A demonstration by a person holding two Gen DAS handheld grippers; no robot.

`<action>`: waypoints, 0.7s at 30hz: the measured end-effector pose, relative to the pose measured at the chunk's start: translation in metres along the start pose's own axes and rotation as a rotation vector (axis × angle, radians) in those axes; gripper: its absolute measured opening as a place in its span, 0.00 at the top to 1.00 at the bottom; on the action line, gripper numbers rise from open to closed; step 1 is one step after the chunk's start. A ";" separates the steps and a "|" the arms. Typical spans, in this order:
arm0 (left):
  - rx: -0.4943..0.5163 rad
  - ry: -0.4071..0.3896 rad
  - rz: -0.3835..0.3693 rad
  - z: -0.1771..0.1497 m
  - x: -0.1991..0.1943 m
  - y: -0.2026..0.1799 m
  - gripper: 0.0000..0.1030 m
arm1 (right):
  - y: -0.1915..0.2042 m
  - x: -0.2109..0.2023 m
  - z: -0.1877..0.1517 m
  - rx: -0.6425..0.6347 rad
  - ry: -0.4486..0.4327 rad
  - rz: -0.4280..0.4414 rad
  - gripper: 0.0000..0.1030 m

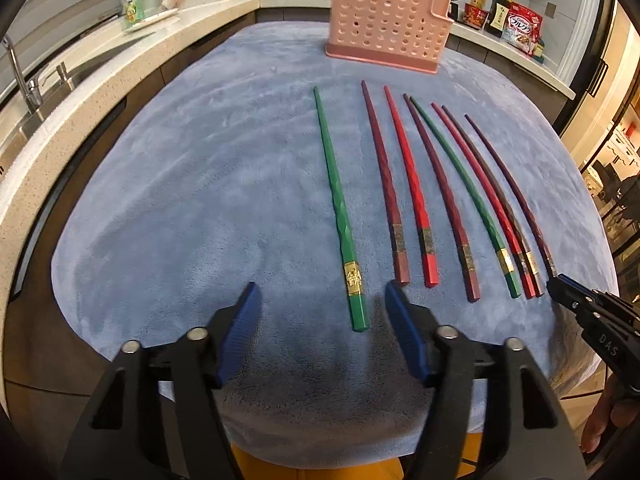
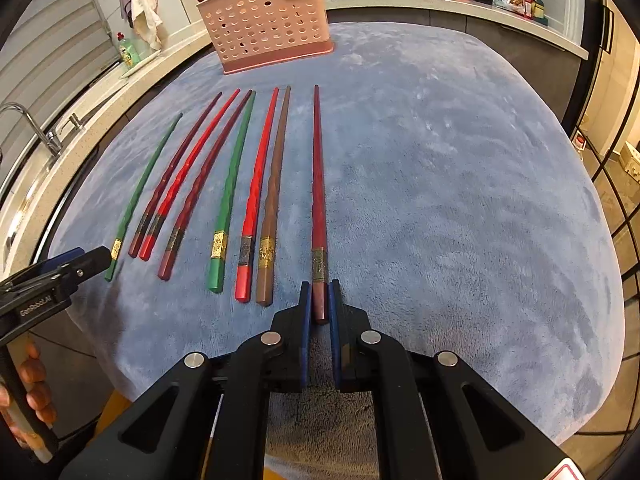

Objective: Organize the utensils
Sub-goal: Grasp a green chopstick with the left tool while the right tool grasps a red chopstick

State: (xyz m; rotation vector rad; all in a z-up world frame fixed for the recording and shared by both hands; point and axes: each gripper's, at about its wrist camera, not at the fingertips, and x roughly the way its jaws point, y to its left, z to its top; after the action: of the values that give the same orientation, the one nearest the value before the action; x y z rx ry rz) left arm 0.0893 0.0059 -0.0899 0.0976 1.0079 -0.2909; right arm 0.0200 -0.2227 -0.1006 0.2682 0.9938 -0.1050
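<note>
- The right gripper (image 2: 320, 300) has its jaws narrow, pads clamped on the butt end of the outermost dark red chopstick (image 2: 318, 184), which lies flat on the blue cloth (image 2: 460, 200).
- That chopstick's long axis runs straight away from the gripper, thin tip toward the pink holder (image 2: 268, 28).
- The left gripper (image 1: 320, 300) stands half open, its blue pads (image 1: 244, 320) either side of a green chopstick's (image 1: 334, 200) butt end, not touching it.
- The green one also tapers toward the holder.
- Six more chopsticks lie between these two, roughly parallel, tips toward the holder.
</note>
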 end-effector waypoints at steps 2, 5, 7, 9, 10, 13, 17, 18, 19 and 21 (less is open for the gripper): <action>0.001 0.020 -0.004 -0.001 0.005 0.000 0.57 | 0.000 0.000 0.000 -0.001 0.000 0.001 0.93; 0.002 0.020 -0.002 -0.003 0.005 0.001 0.61 | -0.001 0.000 -0.001 0.001 -0.001 0.004 0.93; 0.005 0.021 -0.003 -0.003 0.006 0.000 0.67 | -0.001 -0.001 -0.001 0.002 -0.002 0.005 0.93; 0.007 0.024 0.000 -0.003 0.006 0.000 0.70 | -0.001 -0.001 -0.001 0.002 -0.002 0.005 0.93; 0.008 0.024 0.000 -0.003 0.006 0.000 0.72 | -0.001 -0.001 -0.001 0.002 -0.002 0.006 0.93; 0.012 0.028 0.006 -0.001 0.007 0.000 0.82 | -0.001 -0.001 -0.001 0.002 -0.001 0.006 0.93; 0.008 0.036 -0.005 0.002 0.006 0.002 0.92 | -0.001 -0.001 -0.001 0.000 -0.003 0.003 0.93; 0.007 0.037 -0.006 0.003 0.006 0.003 0.92 | -0.001 -0.002 -0.001 0.000 -0.005 0.002 0.93; 0.007 0.036 -0.006 0.004 0.005 0.003 0.92 | -0.001 -0.004 -0.001 0.001 -0.007 0.003 0.93; 0.010 0.032 -0.001 0.006 0.002 0.002 0.92 | -0.002 -0.009 0.001 0.004 -0.017 0.003 0.93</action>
State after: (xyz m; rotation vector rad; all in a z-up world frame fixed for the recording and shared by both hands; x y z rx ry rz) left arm 0.0958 0.0063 -0.0891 0.1116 1.0382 -0.2960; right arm 0.0156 -0.2249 -0.0932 0.2716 0.9763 -0.1064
